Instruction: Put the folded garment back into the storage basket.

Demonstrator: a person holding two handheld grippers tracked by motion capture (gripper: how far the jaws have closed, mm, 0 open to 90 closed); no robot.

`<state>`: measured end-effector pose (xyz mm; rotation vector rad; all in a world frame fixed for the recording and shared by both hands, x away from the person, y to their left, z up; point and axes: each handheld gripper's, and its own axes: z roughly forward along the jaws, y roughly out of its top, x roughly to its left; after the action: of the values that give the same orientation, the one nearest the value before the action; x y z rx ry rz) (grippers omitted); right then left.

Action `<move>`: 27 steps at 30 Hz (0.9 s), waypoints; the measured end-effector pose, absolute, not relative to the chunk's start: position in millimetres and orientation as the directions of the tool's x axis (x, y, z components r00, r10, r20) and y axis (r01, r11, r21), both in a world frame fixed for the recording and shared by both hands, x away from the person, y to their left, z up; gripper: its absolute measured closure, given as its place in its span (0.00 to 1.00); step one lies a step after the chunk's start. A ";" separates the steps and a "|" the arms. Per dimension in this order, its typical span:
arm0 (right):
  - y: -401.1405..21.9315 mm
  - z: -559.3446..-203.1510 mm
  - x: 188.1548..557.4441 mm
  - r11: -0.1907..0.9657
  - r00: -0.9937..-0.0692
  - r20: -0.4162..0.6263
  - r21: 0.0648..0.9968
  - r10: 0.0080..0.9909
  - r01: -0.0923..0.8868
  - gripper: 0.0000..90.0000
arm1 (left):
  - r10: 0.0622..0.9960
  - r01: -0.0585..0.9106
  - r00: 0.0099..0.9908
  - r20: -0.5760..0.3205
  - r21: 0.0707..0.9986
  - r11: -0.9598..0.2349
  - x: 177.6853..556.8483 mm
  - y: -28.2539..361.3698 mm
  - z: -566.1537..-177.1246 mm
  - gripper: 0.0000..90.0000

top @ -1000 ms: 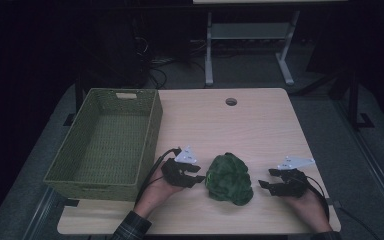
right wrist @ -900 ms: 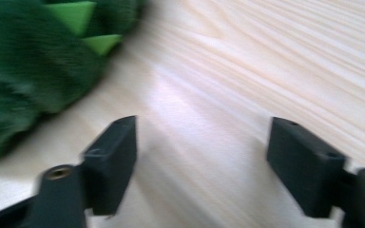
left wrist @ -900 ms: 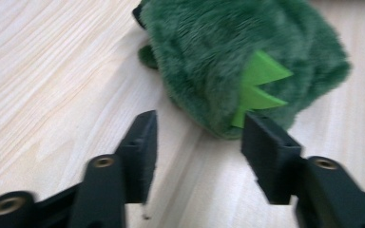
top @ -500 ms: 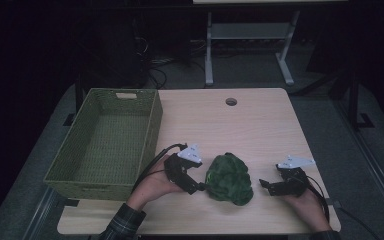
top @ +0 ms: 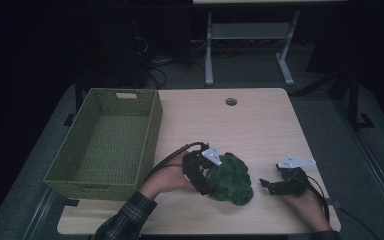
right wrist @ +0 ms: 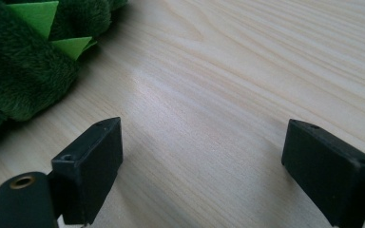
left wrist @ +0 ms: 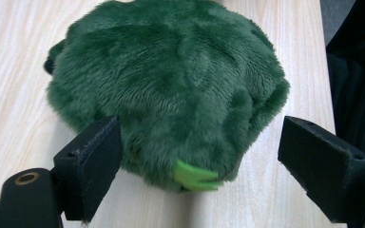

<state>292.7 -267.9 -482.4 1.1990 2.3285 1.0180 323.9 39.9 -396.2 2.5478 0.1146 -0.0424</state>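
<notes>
On the table [top: 260,120], beside the empty basket [top: 105,145], the plush [top: 230,180] is lying ungrasped, the left tongs [top: 211,181], just opened, straddling it while the right tongs [top: 266,185] are waiting spread nearby, so gripping and binning remain.

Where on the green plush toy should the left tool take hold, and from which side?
Probably low across the rounded body of the green plush toy, from its left side, where the left tool already faces it. Its jaws have just been opening and now stand open around the near end, by the light green tab. The dome is broad and soft, so a squeeze at a narrower end should hold best.
</notes>
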 end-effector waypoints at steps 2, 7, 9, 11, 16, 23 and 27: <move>-267.9 -482.4 292.7 0.390 -0.591 0.031 0.723 0.806 0.570 0.15 | 0.069 0.091 0.996 -0.062 0.545 -0.834 323.9 35.2 -399.4 0.16; -268.0 -482.4 292.7 0.390 -0.591 0.031 0.723 0.806 0.570 0.15 | 0.056 0.079 0.997 -0.060 0.515 -0.853 327.2 26.7 -409.0 0.16; -268.0 -482.4 292.7 0.390 -0.590 0.031 0.723 0.807 0.570 0.15 | 0.062 0.089 0.996 -0.070 0.516 -0.852 327.6 24.6 -413.2 0.16; -268.0 -482.4 292.7 0.390 -0.590 0.030 0.723 0.807 0.570 0.15 | 0.060 0.089 0.996 -0.072 0.507 -0.858 327.4 22.9 -417.2 0.16; -268.0 -482.4 292.7 0.389 -0.590 0.031 0.723 0.807 0.570 0.15 | 0.060 0.082 0.996 -0.062 0.492 -0.867 324.9 19.4 -425.4 0.16; -268.0 -482.4 293.1 0.391 -0.591 0.028 0.724 0.806 0.568 0.15 | 0.070 0.078 0.997 -0.035 0.486 -0.870 323.3 16.3 -432.2 0.17; -268.0 -482.4 293.2 0.391 -0.591 0.028 0.725 0.806 0.567 0.15 | 0.073 0.063 0.997 0.001 0.481 -0.874 319.6 14.0 -436.5 0.17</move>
<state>293.2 -268.0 -482.4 1.1958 2.3251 1.0181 319.6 14.0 -436.5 2.6380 0.0961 0.0264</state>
